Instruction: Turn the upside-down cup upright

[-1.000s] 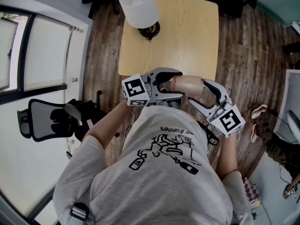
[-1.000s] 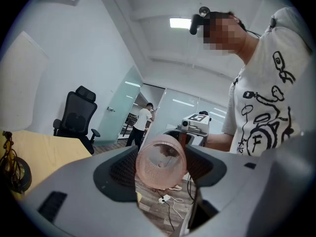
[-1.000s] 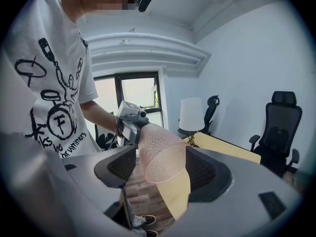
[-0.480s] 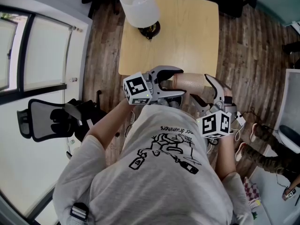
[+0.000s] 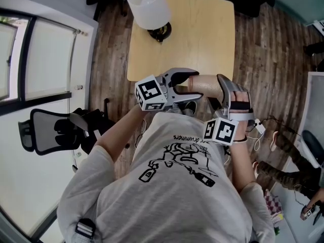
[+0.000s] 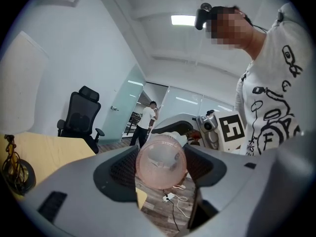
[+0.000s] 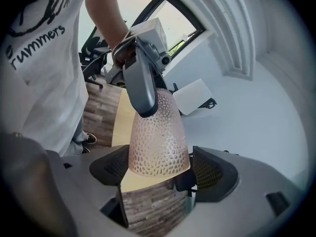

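Left gripper view: pink cup [image 6: 161,162] tight inside left tool [image 6: 160,168].

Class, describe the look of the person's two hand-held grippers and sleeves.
The left hand-held gripper and the right hand-held gripper are pale grey, with curved jaws lined by dark meshed pads. Each carries a white cube with black square markers. The person wears a light grey short-sleeved T-shirt. The right jaws are opening, the cup between them.

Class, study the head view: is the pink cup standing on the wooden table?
No, the cup lies sideways in the air, gripped by the left tool, not resting on the table.
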Available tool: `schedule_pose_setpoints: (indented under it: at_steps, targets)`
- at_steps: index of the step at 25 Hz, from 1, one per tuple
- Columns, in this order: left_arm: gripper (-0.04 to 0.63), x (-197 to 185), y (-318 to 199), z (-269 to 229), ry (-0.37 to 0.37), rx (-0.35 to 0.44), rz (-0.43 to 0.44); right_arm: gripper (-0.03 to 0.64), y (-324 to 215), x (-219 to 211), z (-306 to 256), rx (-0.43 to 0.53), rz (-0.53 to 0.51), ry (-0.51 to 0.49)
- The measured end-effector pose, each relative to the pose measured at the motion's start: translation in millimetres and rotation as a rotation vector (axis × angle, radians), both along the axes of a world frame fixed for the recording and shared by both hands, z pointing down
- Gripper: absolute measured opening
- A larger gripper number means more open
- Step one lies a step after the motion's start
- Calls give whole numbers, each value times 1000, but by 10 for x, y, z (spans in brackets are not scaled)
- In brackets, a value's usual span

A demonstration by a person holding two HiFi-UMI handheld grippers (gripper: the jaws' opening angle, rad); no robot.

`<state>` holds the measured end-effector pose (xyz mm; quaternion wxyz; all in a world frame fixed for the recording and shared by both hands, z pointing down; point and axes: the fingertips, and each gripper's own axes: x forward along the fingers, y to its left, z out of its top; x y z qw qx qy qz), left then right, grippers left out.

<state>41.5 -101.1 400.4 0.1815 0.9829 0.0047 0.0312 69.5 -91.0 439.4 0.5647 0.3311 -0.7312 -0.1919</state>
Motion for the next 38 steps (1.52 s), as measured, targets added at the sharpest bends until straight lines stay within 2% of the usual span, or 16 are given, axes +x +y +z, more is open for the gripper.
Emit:
schedule_pose_setpoints:
  at_steps: [4,13,23,27,31,36,38]
  targets:
    - [298,25,-11,2,-8,0,4,368,-45,6,54,5,7,56]
    - [298,36,26,29,-19,2,14,367,-65,-29,157,14,10,74]
    - [302,13,13,-35,5,62,-17,368,-94,-51,119,69,32,15]
    - [316,28,-27,-144,39,75,-47,368,-127,-32,55,90,66,-105]
    - [316,58,-34,-257,52,97,-63,368,-125,-47,-53,128,90,-275]
    - [319,97,-27,-620,164,102,-71,367,-118,-139,-341,148,101,-645]
    - [319,125,-22,-756,183,123,-69,367,-119,-173,-479,150,94,-801]
